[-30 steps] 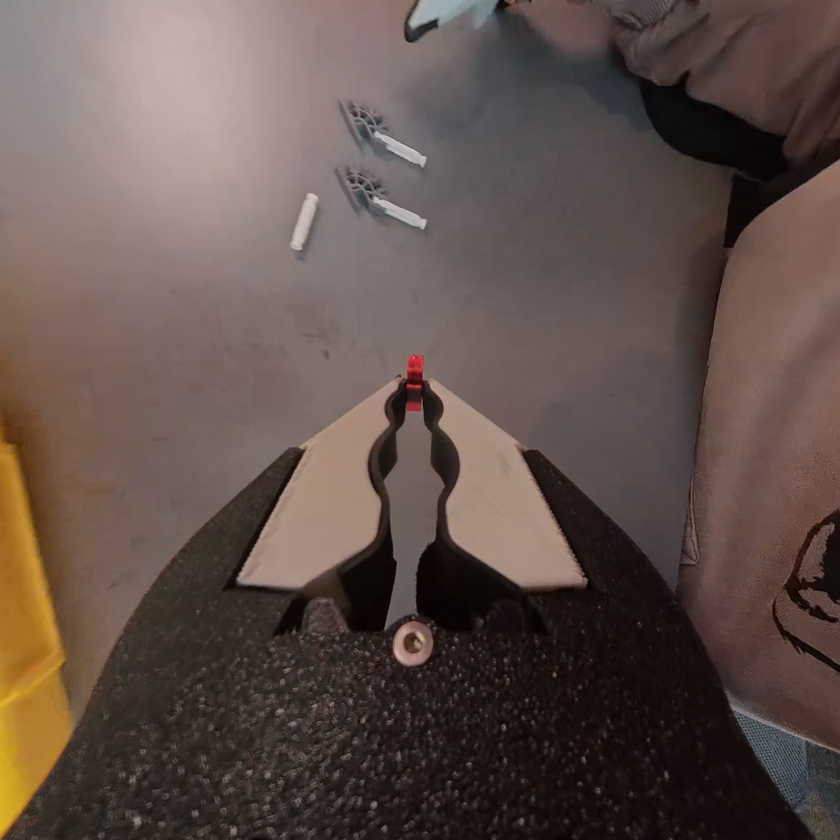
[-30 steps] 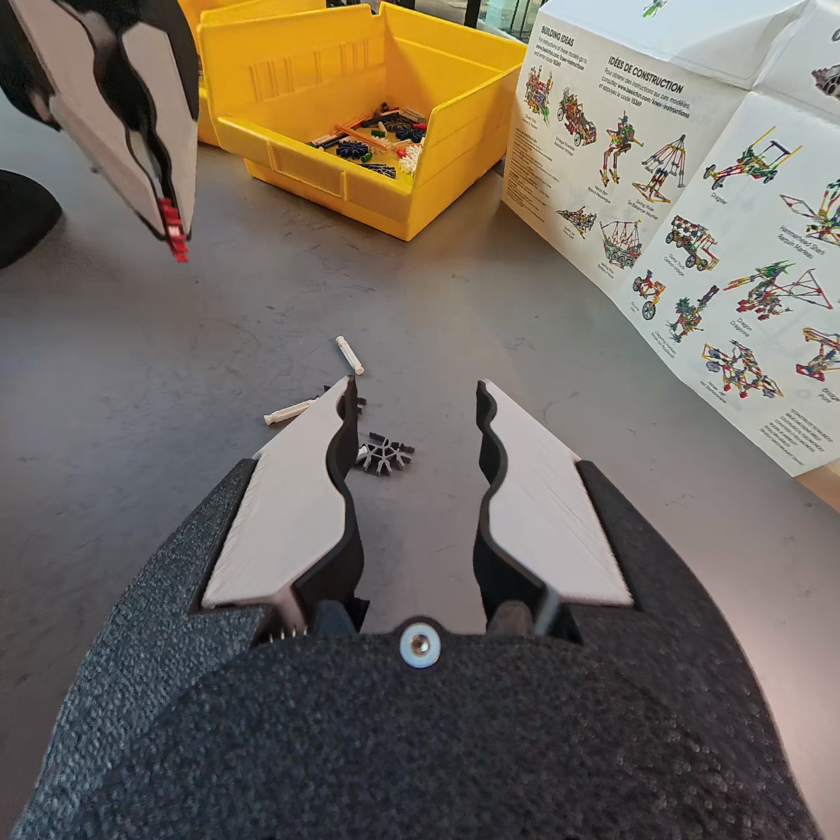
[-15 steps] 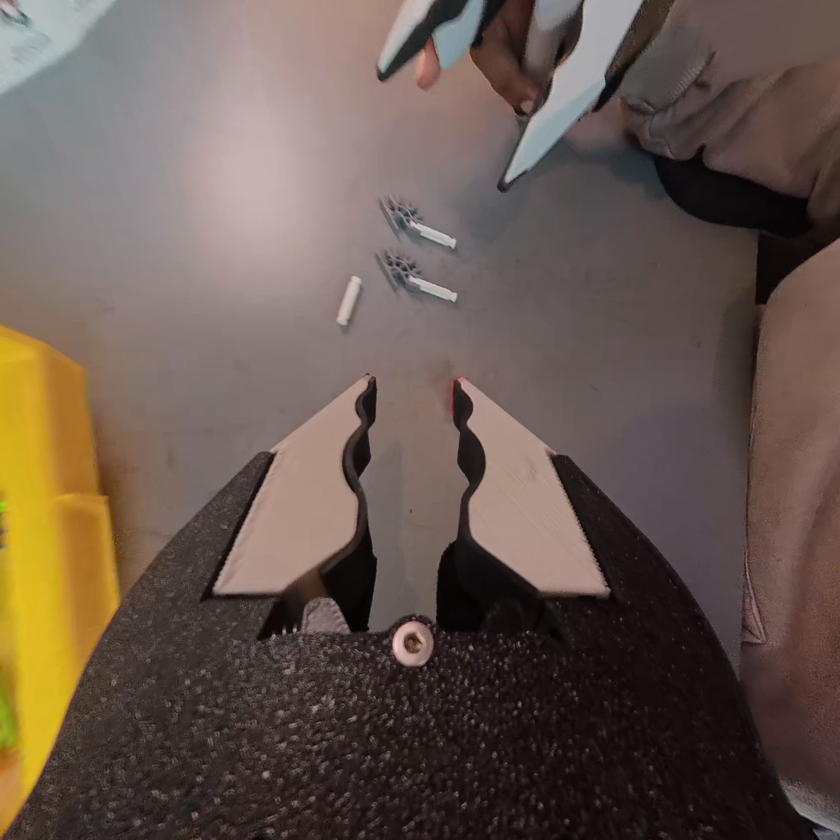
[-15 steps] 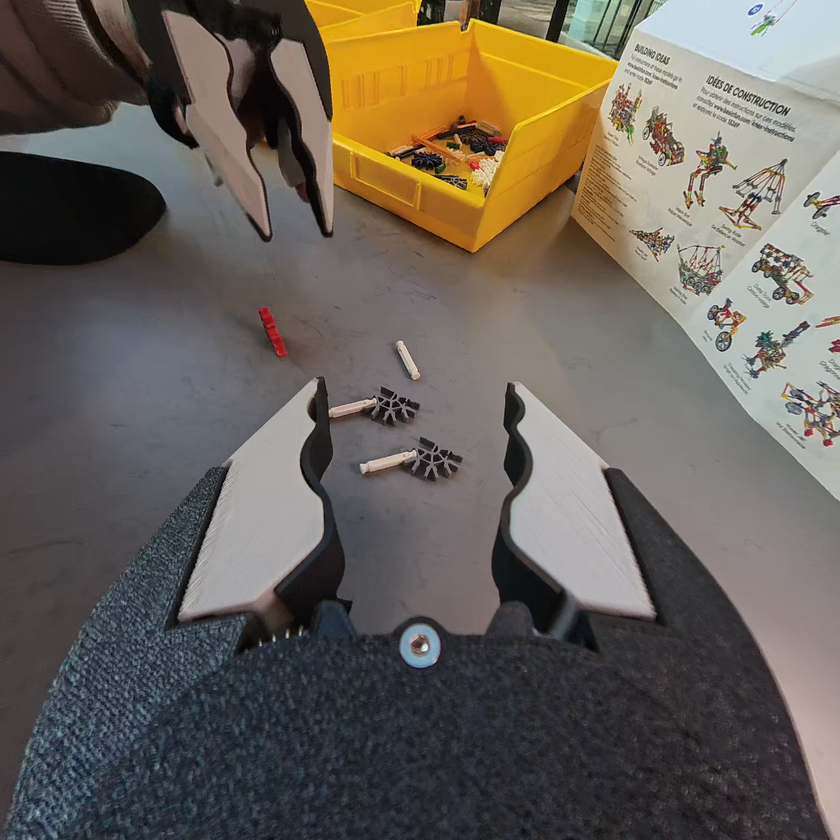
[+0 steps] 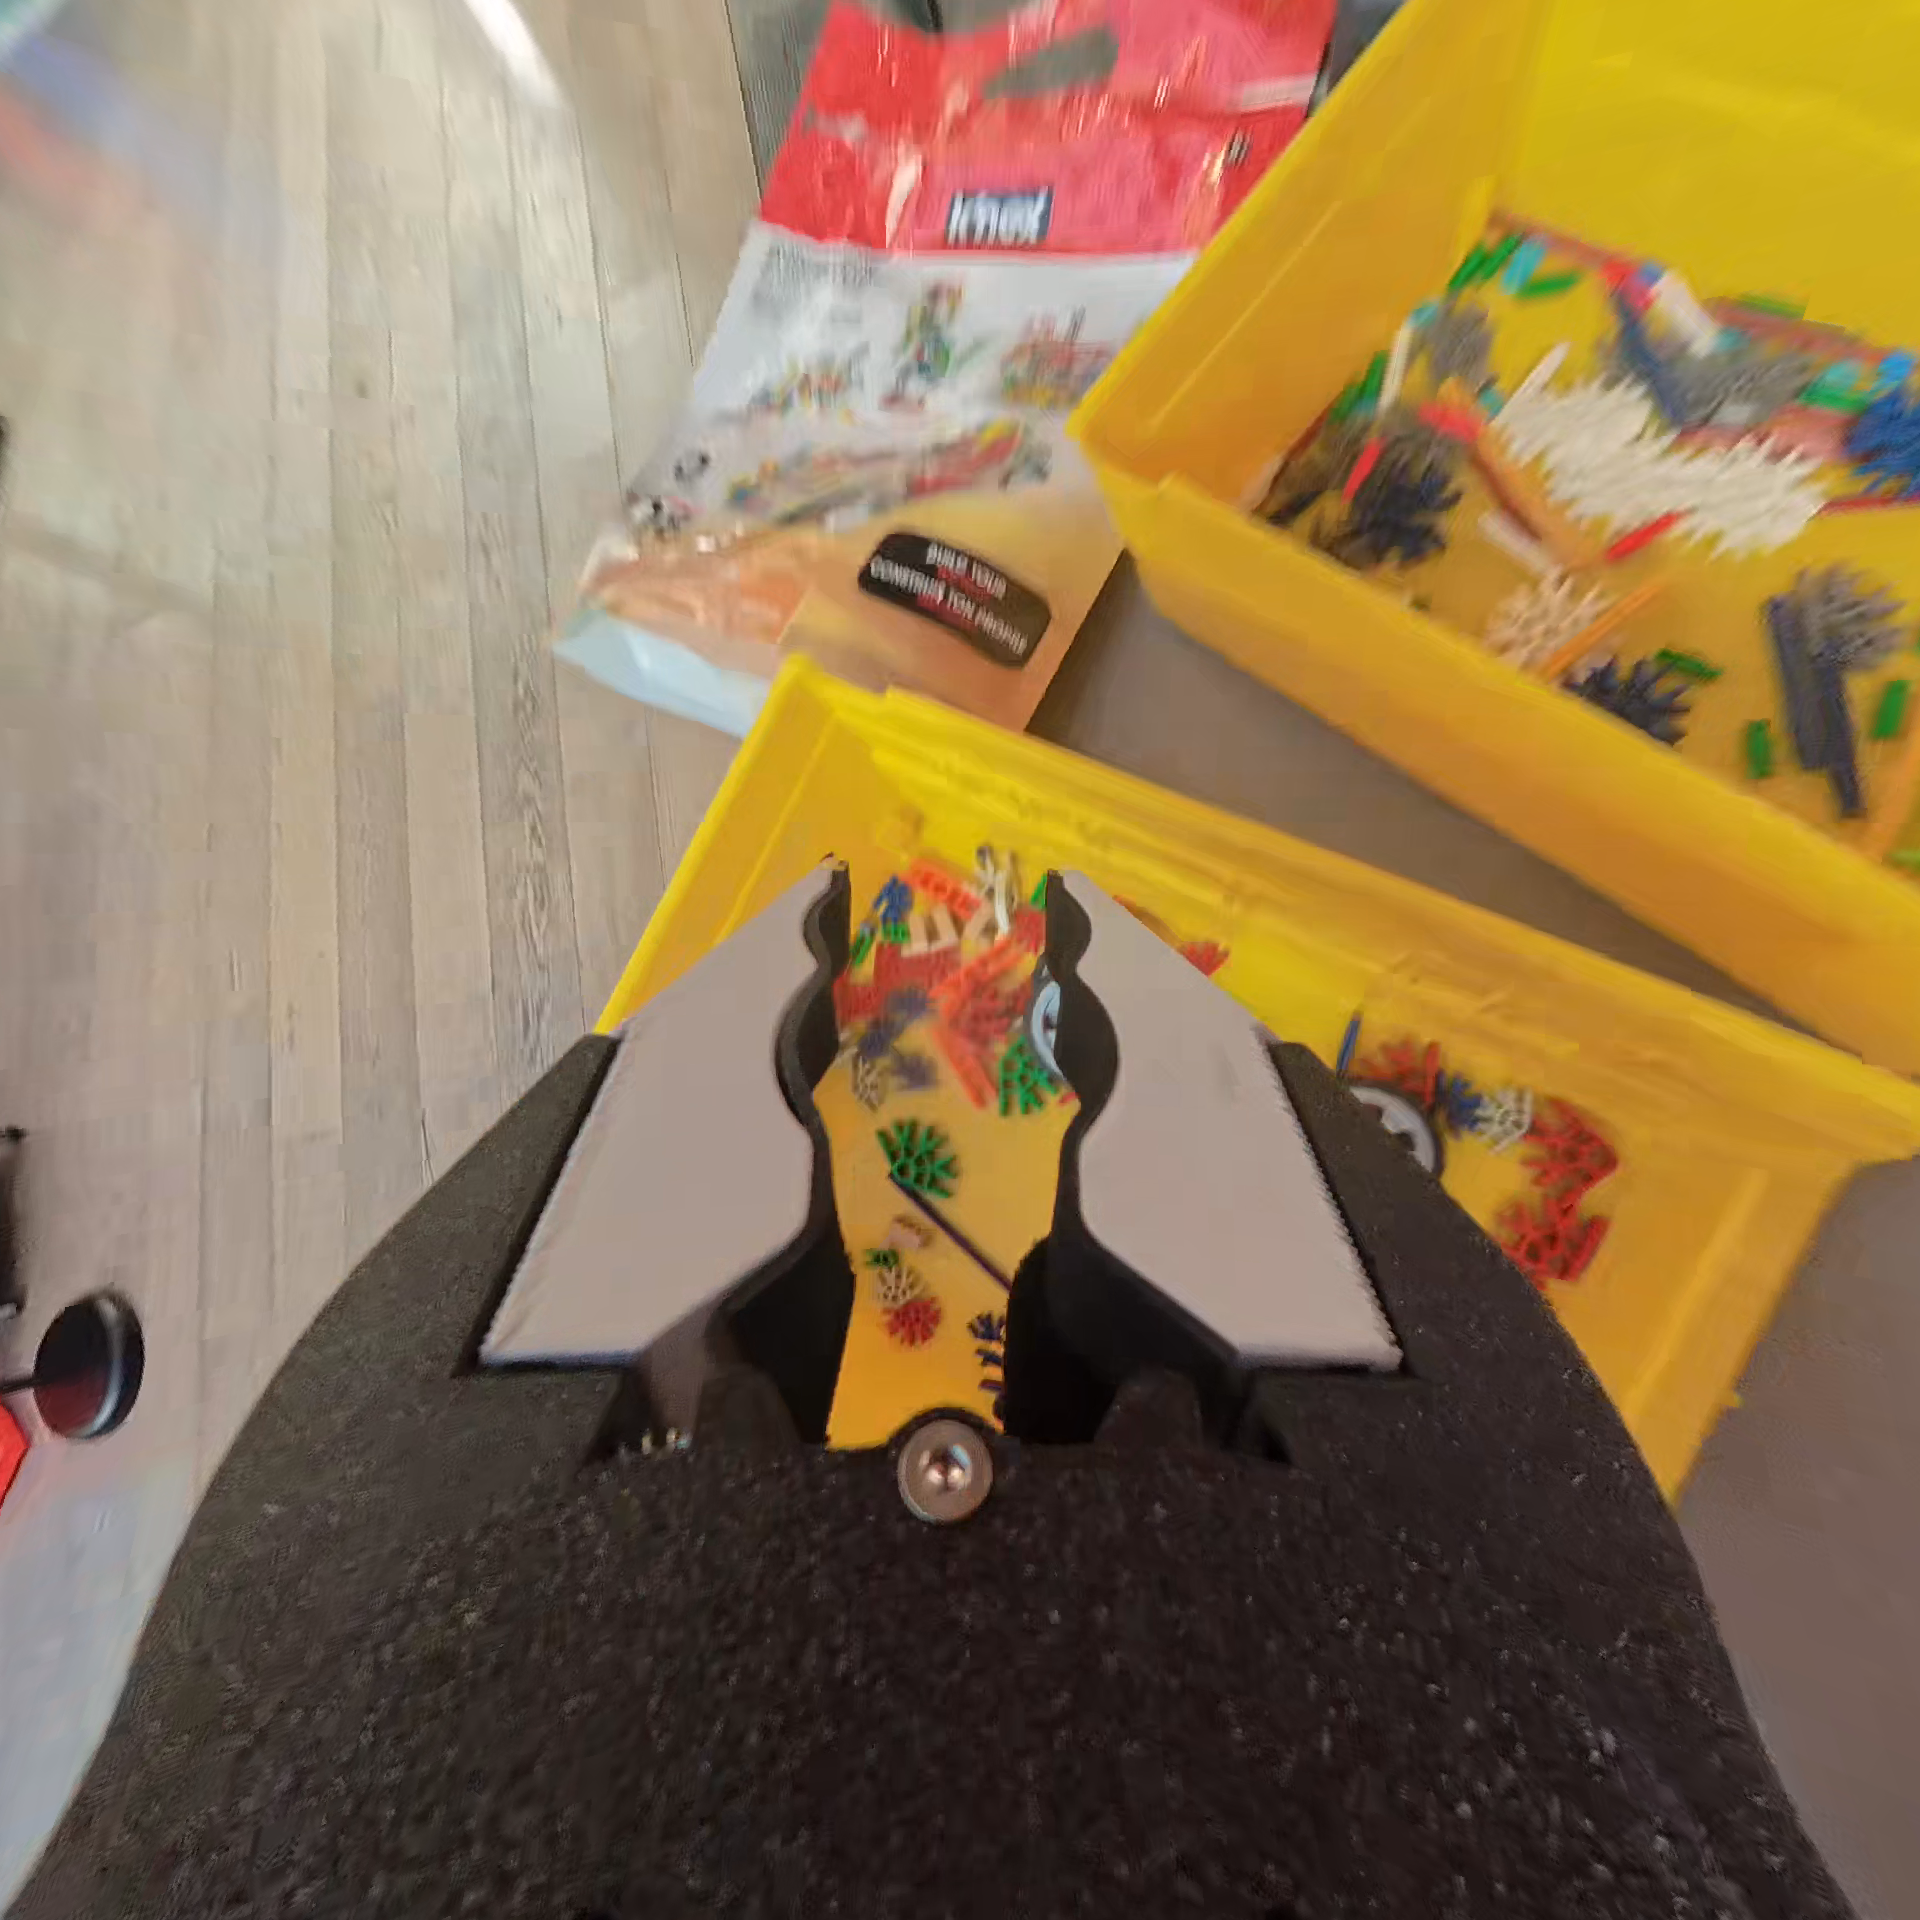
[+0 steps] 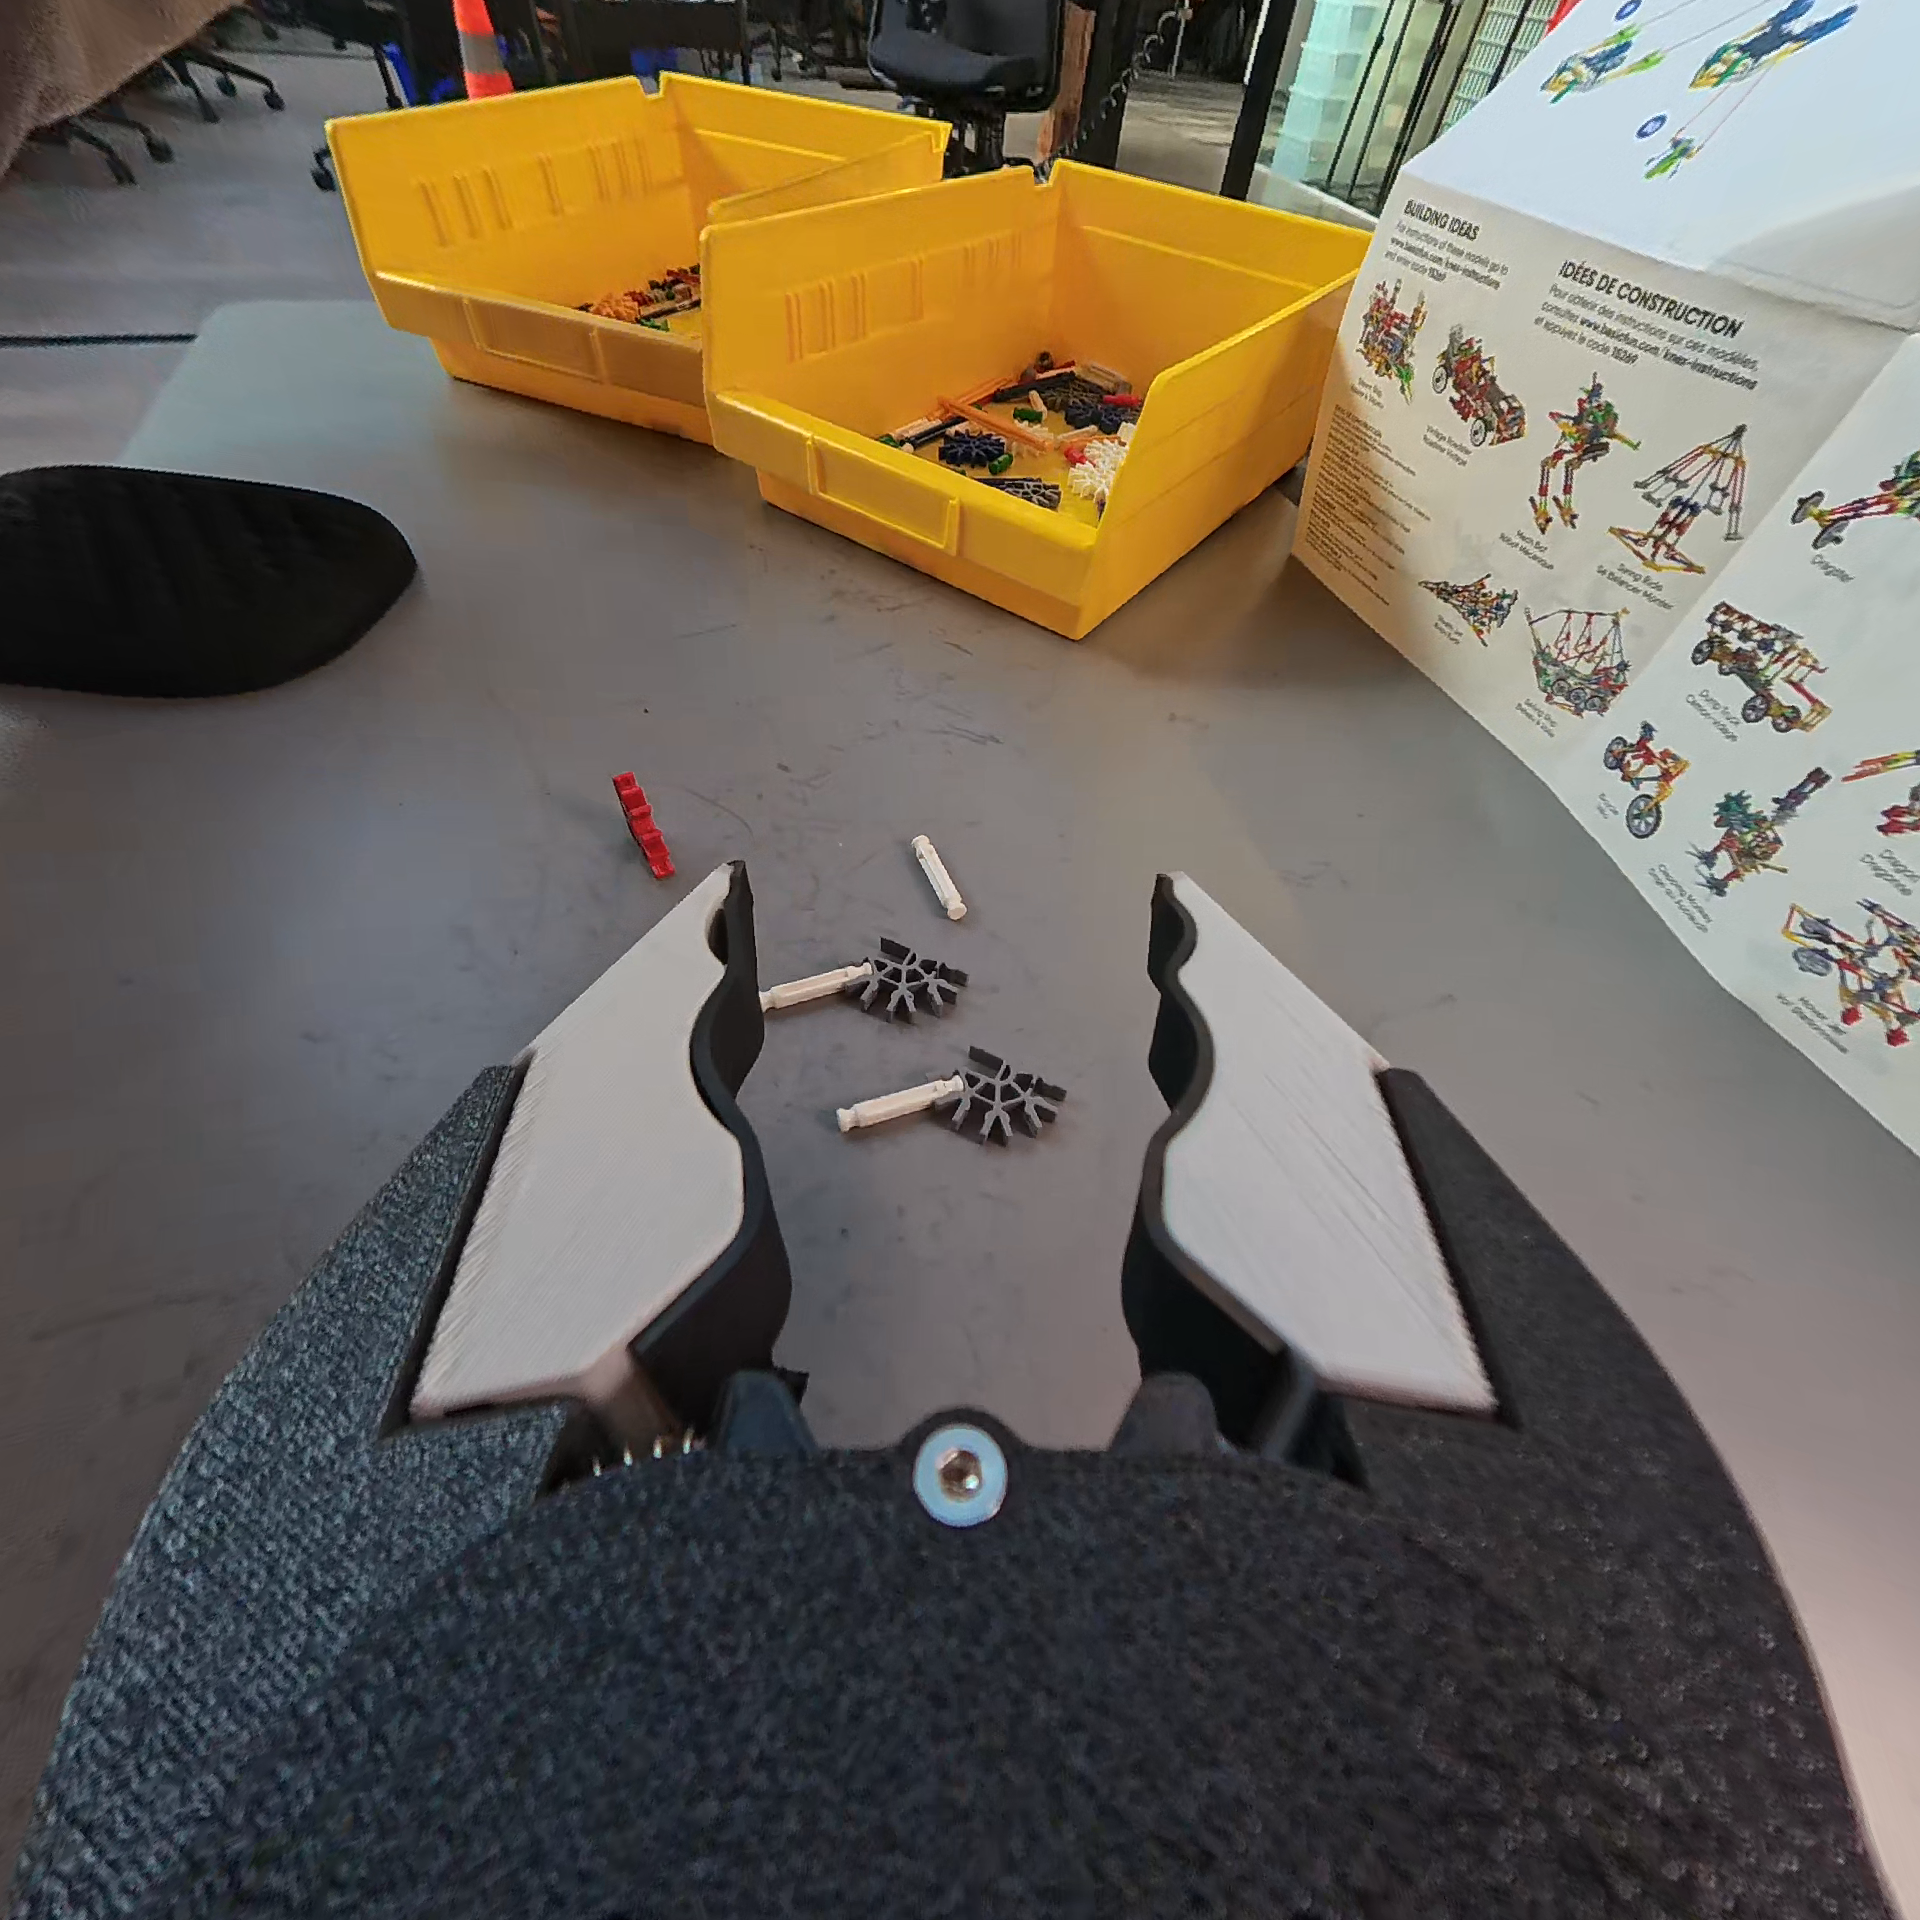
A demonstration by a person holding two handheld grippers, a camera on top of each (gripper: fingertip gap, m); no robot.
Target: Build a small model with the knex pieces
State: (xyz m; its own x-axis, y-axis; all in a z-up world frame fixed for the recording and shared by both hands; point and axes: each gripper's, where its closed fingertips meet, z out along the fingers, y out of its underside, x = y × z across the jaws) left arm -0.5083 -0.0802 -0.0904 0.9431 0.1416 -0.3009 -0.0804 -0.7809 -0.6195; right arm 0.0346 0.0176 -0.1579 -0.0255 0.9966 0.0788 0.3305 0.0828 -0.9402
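Our left claw (image 5: 940, 883) is open and empty above a yellow bin (image 5: 1195, 862) of toy pieces. Our right claw (image 6: 945, 878) is wide open over two grey connectors (image 6: 1003, 1096) on the surface (image 6: 416, 935).

A grey counter (image 6: 1039, 727), scuffed and matt, fills most of the right wrist view, with its far left corner rounded. Beyond it lies a grey floor (image 6: 156, 249) with black office chairs (image 6: 956, 52) on castors, an orange cone (image 6: 480, 47) and dark posts. At far right a pale glass-block wall (image 6: 1340, 94) lets in daylight. The blurred left wrist view shows light wood-plank flooring (image 5: 312, 623) below the counter's edge.
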